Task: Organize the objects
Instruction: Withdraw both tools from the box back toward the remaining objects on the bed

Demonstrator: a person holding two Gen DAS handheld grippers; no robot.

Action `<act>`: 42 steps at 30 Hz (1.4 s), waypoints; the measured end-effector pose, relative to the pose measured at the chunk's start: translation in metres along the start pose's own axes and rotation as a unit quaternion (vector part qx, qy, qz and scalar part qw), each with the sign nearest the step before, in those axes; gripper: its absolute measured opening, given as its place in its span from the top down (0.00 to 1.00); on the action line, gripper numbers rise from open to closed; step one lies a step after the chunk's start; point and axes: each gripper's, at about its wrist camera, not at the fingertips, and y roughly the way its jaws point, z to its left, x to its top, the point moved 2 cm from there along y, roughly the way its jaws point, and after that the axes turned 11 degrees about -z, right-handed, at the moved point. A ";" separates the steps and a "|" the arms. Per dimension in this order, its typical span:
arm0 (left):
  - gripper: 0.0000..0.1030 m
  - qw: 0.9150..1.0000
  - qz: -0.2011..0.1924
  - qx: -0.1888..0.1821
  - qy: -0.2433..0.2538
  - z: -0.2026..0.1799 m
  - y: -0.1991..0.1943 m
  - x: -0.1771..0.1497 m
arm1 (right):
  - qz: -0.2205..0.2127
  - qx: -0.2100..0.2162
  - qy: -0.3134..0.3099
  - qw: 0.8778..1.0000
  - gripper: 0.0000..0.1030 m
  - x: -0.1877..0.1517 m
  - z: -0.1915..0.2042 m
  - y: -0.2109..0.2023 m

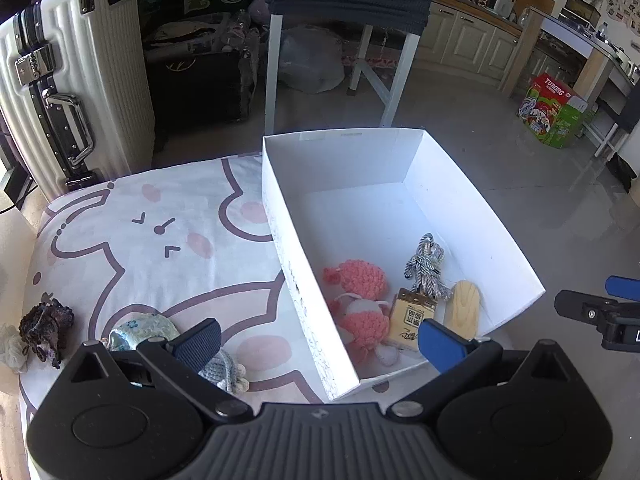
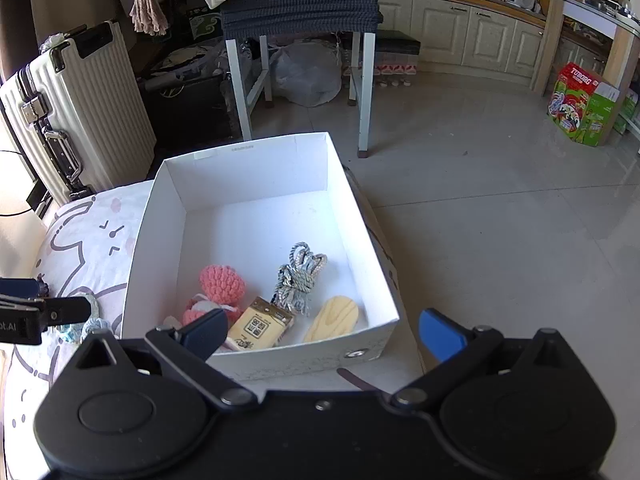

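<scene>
- The white box [image 2: 256, 208] sits on a cushion printed with a cartoon face [image 1: 160, 232]; its near wall hides the lower parts of what lies inside.
- In the box: a pink crocheted toy [image 2: 222, 282], partly covered in the right wrist view by a gripper finger; a small tan carton [image 2: 260, 326] with printed characters too small to read; a grey-and-white cord bundle [image 2: 298, 280]; a pale wooden oval piece [image 2: 336, 318].
- The right gripper [image 2: 322, 334] stands fully open above the box's near wall, nothing between its 2 fingers.
- The left gripper [image 1: 320, 342] is wide open and empty, straddling the box's left wall.
- On the cushion outside the box: a light-blue knitted item [image 1: 228, 370], mostly hidden behind the left finger; a floral pouch [image 1: 140, 330]; a dark purple knitted lump [image 1: 46, 326]; a pale item cut off at the frame edge [image 1: 12, 350], unidentifiable.
</scene>
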 end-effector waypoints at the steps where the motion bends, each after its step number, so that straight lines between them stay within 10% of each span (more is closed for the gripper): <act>1: 0.00 1.000 -0.001 0.004 -0.001 0.004 -0.001 0.000 | 0.000 0.001 0.000 1.000 0.00 0.001 0.002 0.001; 42: 0.00 0.989 -0.016 0.121 -0.080 0.159 -0.068 -0.021 | -0.004 0.144 -0.079 0.986 0.00 0.020 0.191 0.022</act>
